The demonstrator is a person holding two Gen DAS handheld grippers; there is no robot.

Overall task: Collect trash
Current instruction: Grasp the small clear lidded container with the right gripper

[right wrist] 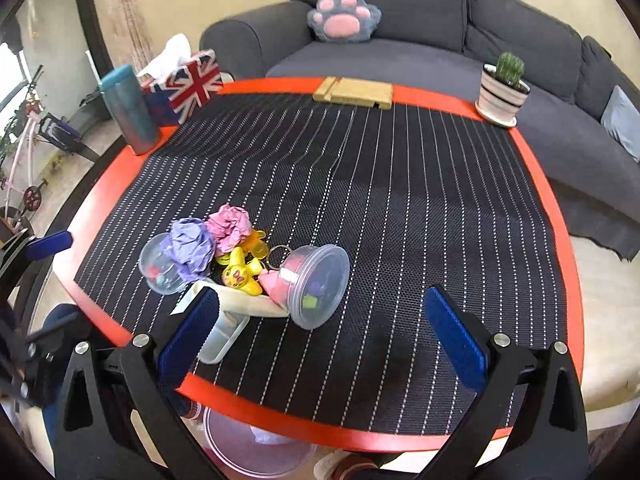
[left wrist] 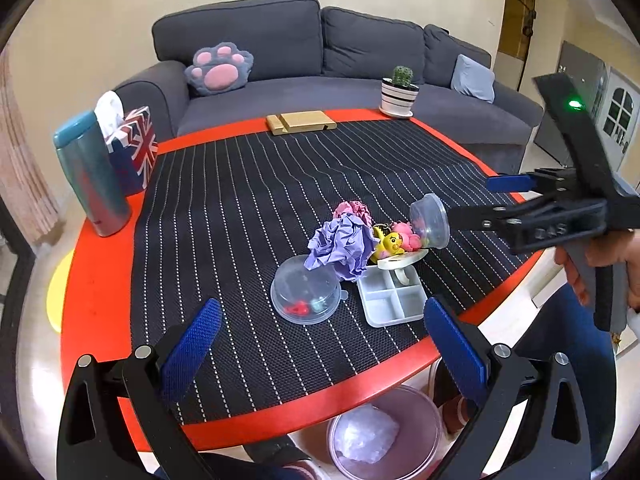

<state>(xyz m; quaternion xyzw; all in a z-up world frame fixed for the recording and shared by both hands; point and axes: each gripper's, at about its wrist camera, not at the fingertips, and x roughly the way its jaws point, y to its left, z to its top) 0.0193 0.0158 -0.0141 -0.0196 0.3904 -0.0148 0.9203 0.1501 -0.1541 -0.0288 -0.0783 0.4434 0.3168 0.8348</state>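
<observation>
Paper balls (right wrist: 208,236) on mat (right wrist: 400,220); bin (left wrist: 384,432) below table (left wrist: 100,280).

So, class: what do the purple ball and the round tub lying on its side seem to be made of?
Purple ball: likely matte paper, judging by the sharp crumpled creases. Round tub: clear glossy plastic, probably thin; its contents show through the wall.

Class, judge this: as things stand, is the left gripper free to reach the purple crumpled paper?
Probably yes. The left gripper hangs open with nothing in its jaws, and the purple crumpled paper sits on top of the pile, uncovered. A clear round container lies just before it, low enough to pass over.
</observation>
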